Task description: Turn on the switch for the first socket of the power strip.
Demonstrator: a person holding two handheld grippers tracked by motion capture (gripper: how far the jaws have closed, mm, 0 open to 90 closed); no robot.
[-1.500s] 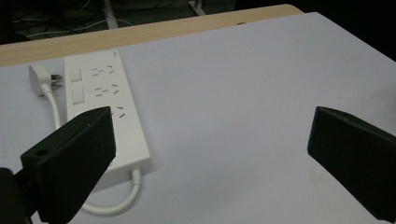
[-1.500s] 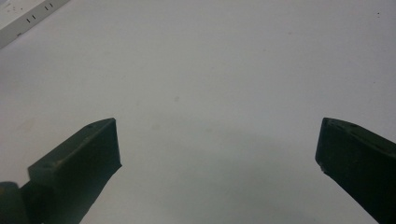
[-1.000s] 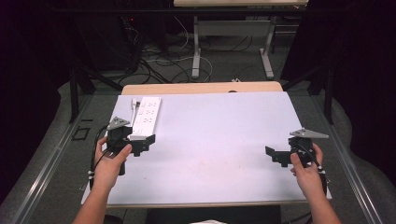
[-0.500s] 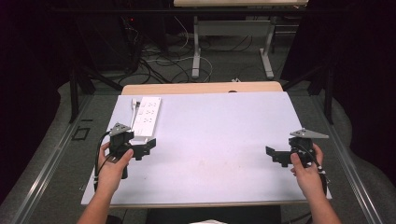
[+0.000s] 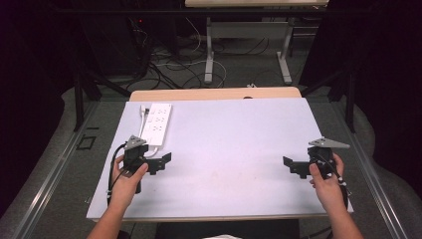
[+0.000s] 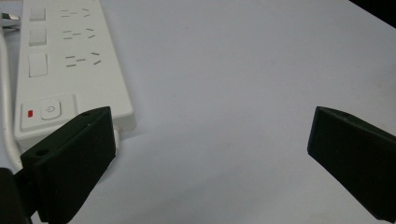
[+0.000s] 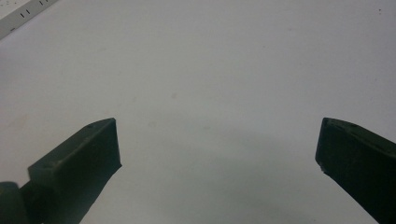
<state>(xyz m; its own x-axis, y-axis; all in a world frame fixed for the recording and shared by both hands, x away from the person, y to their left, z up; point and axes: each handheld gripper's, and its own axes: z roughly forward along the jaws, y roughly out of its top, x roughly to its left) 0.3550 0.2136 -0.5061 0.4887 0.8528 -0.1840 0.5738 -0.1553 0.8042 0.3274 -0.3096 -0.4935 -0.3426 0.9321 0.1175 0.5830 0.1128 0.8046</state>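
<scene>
A: Where is the strip?

B: The white power strip (image 5: 157, 123) lies flat at the far left of the table (image 5: 234, 144), running away from the person. Its white cord (image 6: 5, 116) runs along its left side in the left gripper view.

A: Which end is nearer?

B: The end with the power button (image 6: 50, 110) and the small red mark. Three rows of sockets run beyond it.

A: And the left gripper?

B: The left gripper (image 5: 158, 163) sits just short of that near end, held in the left hand (image 5: 125, 178). Its jaws are wide apart with nothing between them. In its own view the left jaw overlaps the strip's near corner; whether it touches, I cannot tell.

A: The right one?

B: The right gripper (image 5: 293, 167) is well apart, near the table's right edge, held in the right hand (image 5: 326, 181). Its jaws point toward the middle of the table, also spread wide and empty, with bare white surface between them. A corner of the strip shows at the top left of its view.
</scene>
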